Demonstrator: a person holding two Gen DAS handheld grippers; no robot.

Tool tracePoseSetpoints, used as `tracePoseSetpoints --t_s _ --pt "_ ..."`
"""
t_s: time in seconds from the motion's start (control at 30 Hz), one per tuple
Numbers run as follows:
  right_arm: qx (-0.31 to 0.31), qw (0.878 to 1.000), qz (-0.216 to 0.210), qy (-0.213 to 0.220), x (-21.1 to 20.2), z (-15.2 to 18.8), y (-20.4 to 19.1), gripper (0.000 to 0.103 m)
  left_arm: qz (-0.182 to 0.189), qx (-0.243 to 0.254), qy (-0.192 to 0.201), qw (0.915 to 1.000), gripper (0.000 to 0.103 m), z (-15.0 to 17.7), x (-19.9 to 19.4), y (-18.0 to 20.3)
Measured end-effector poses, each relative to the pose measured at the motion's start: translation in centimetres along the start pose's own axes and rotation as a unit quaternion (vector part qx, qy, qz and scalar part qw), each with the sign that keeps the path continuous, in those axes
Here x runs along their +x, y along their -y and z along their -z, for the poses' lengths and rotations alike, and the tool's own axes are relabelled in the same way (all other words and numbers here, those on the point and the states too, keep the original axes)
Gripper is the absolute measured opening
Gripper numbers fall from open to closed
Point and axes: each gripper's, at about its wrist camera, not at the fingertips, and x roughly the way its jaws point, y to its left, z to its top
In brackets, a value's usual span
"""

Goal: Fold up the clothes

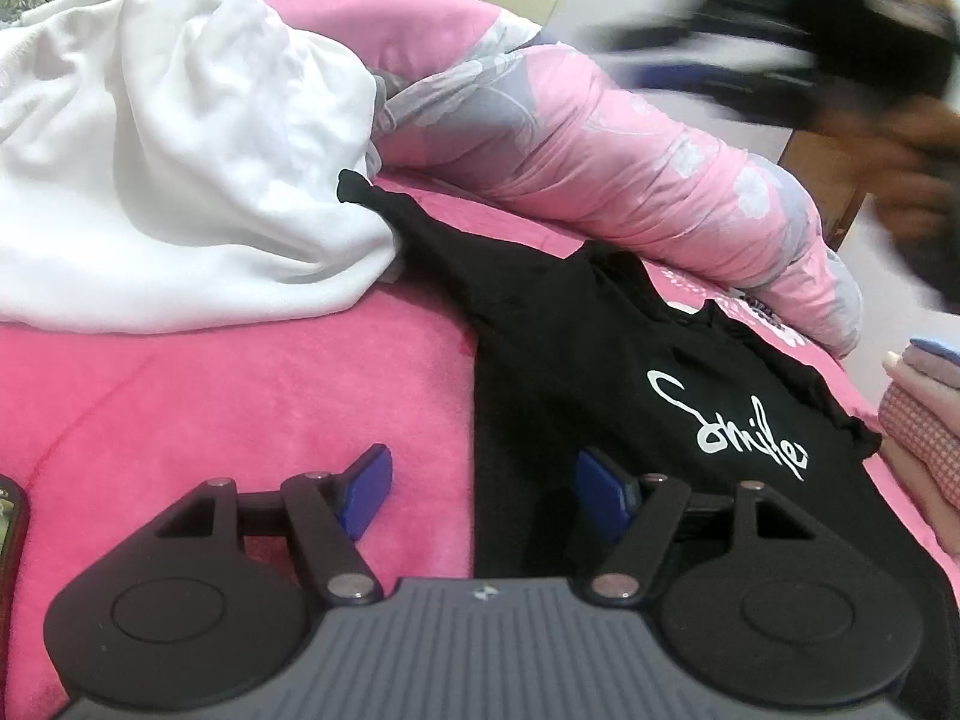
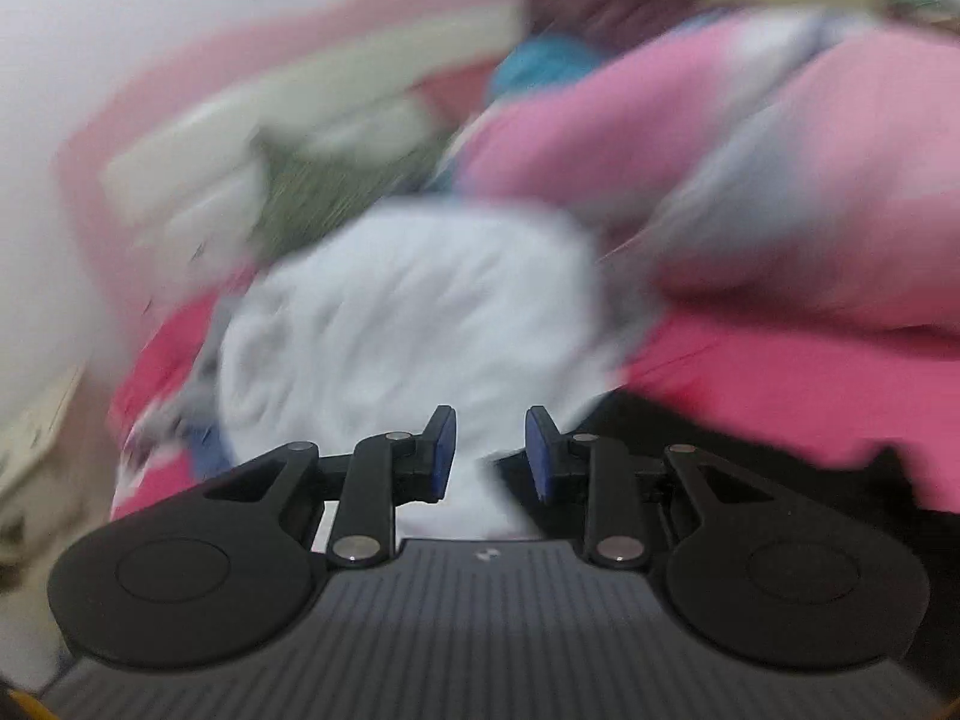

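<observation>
A black T-shirt with white script lettering lies spread on the pink bed cover in the left wrist view. My left gripper hovers open over the shirt's left edge, one blue pad over the cover and one over the black cloth. The right gripper shows as a dark blur held by a hand at the top right. In the blurred right wrist view, my right gripper is open with nothing between its pads, facing a white garment. A strip of black cloth lies to its right.
A crumpled white garment is heaped at the left of the bed. A rolled pink floral quilt runs along the far side. Folded clothes are stacked at the right edge. A phone edge shows at the lower left.
</observation>
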Motion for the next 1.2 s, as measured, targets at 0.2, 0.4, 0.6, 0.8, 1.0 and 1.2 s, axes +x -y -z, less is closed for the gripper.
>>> tracePoseSetpoints --t_s 0.2,0.4,0.6,0.8,1.0,1.2 --pt "0.02 0.994 0.099 0.041 -9.3 0.4 3.7 0.025 -0.021 0.009 0.017 0.9996 0.078 -0.4 -0.8 0.6" --pt "0.037 0.978 0.192 0.077 -18.0 0.9 7.1 0.025 -0.047 0.072 0.035 0.9957 0.08 -3.1 -3.5 4.6" --pt "0.03 0.971 0.225 0.074 -19.2 0.6 10.0 0.025 -0.046 0.163 0.042 0.9847 0.083 -6.2 -2.1 10.1" --pt "0.025 0.973 0.23 0.025 -13.2 1.3 14.8 0.025 -0.036 0.159 0.025 0.9863 0.083 -8.9 5.7 11.3" --pt "0.034 0.969 0.242 -0.041 -7.8 3.7 23.2 0.029 -0.053 0.072 0.011 0.996 0.08 -12.4 15.6 8.7" --pt "0.02 0.972 0.221 -0.076 -3.5 4.8 29.0 0.045 -0.065 0.086 -0.017 0.994 0.067 -16.2 21.2 5.3"
